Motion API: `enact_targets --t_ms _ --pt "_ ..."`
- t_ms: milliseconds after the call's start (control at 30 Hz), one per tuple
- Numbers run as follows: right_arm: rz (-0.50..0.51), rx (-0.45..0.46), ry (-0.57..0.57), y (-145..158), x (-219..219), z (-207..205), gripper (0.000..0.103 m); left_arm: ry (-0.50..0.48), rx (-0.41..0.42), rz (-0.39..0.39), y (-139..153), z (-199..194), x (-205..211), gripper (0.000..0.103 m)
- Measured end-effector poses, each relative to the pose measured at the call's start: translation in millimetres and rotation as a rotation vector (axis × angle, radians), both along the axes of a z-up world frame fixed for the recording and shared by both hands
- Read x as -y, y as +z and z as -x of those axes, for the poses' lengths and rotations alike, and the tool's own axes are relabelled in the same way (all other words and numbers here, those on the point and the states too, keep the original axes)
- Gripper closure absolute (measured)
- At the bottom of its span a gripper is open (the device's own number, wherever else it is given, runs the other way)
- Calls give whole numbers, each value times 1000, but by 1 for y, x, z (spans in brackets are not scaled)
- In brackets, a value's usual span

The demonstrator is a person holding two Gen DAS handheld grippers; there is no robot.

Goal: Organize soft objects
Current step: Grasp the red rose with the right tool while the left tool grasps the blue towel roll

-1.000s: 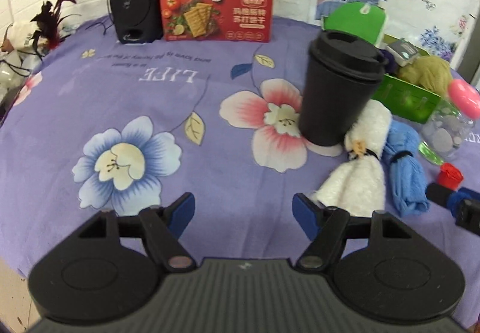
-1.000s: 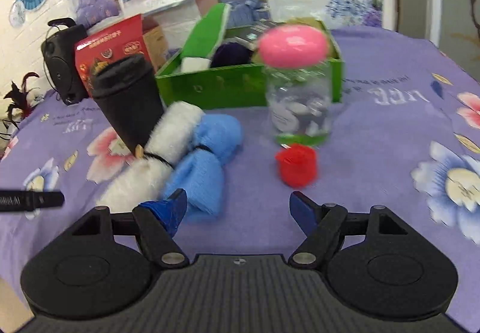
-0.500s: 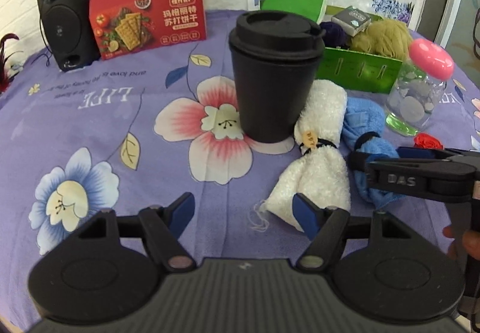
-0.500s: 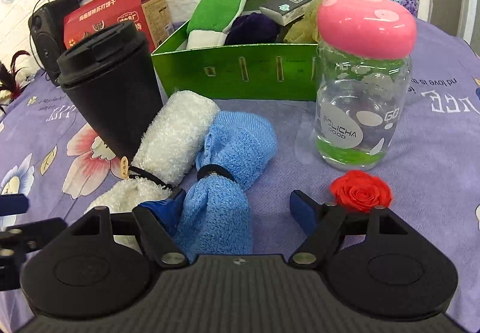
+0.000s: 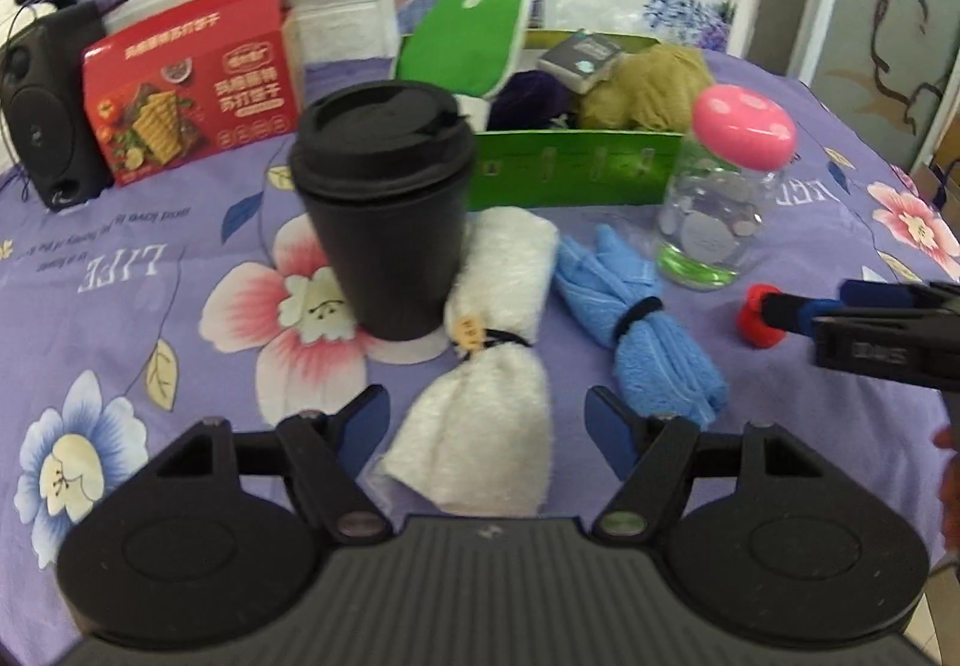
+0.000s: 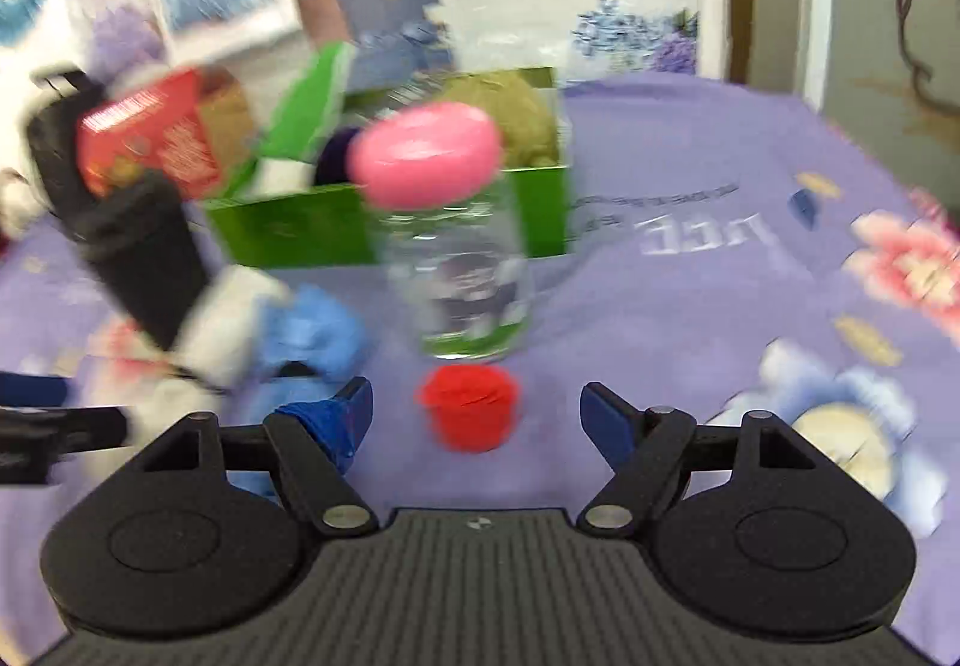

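A rolled white towel (image 5: 492,366) tied with a black band lies on the purple floral cloth, its near end between the fingers of my open left gripper (image 5: 486,420). A rolled blue towel (image 5: 636,324) lies just right of it; it also shows blurred in the right wrist view (image 6: 306,336). A red fabric rose (image 6: 468,414) lies between the fingers of my open right gripper (image 6: 474,414); it also shows in the left wrist view (image 5: 757,313). A green box (image 5: 570,168) behind holds a green mitt, purple and tan soft things.
A black lidded cup (image 5: 384,210) stands touching the white towel's far end. A clear jar with a pink lid (image 5: 720,198) stands in front of the box. A red cracker box (image 5: 192,84) and a black speaker (image 5: 42,96) stand at the back left.
My left gripper has swung right and now straddles the white towel's near end. My right gripper has shifted right off the blue towel and now frames the red rose.
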State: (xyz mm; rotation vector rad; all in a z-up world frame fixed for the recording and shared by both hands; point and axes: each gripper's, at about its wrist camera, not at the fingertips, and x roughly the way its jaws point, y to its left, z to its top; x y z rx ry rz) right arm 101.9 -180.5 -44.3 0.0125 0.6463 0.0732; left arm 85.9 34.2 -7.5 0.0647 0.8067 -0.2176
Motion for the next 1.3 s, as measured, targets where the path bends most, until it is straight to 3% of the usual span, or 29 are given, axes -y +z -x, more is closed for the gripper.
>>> enact_targets --t_ms 167,267,433,633,733,833,867,900,933,1033,1100,1300 --pt "26 -88 75 -23 -3 -27 41 -75 -50 54 -2 -7 20 31" --pt "90 -46 100 -29 -8 -26 39 -131 -49 77 -5 -14 40 31" --pt "40 -1 116 -34 1 -21 37 -117 -114 90 -20 -44 59 31" --pt "99 5 177 -31 -7 -27 36 -95 -168 154 -29 -64 64 32" --pt "121 28 239 -34 -9 -27 42 -102 -148 89 -33 -66 73 32" --pt "102 30 264 -33 -8 -28 49 -91 -195 116 -42 -77 71 34" --pt "95 33 272 -33 -8 -28 57 -93 -198 112 -43 -79 71 35" --pt "90 35 284 -33 -9 -27 64 -99 -188 94 -43 -80 72 48" --pt "90 40 295 -33 -10 -26 80 -110 -180 68 -43 -80 74 65" --pt "99 37 315 -32 -15 -24 82 -117 -168 51 -38 -78 75 74" --pt "85 41 311 -29 -13 -19 82 -120 -154 89 -31 -70 70 74" --pt "63 70 287 -12 -6 16 82 -126 -111 85 -10 -39 67 74"
